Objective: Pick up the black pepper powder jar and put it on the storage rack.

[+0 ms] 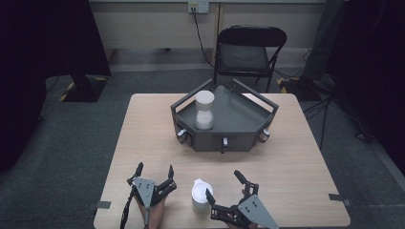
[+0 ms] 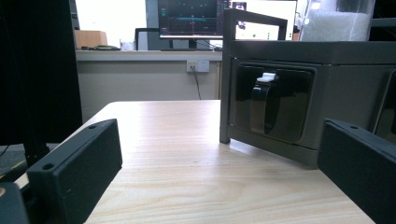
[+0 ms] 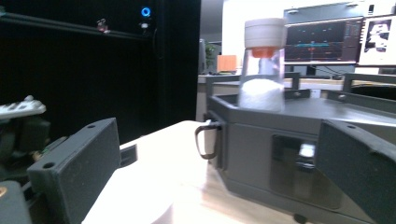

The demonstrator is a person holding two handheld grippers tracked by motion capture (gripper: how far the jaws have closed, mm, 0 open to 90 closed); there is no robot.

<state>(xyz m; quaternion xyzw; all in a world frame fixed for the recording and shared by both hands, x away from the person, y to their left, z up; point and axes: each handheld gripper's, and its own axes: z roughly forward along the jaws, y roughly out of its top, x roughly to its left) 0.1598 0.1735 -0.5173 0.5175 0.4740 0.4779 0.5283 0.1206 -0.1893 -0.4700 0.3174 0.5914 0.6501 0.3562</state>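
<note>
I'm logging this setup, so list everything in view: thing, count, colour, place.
Table: one, light wood, centre of the high view.
Tray: one, dark grey, angular, with clips on its front wall, far half of the table.
Jar: one, clear with a pale lid and white contents, upright in the tray's left part.
White cup: one, near edge, between the grippers.
Folding chair: one, black, behind the table.
Left gripper: one, black, jaws apart, near edge.
Right gripper: one, black, jaws apart, beside the cup.
</note>
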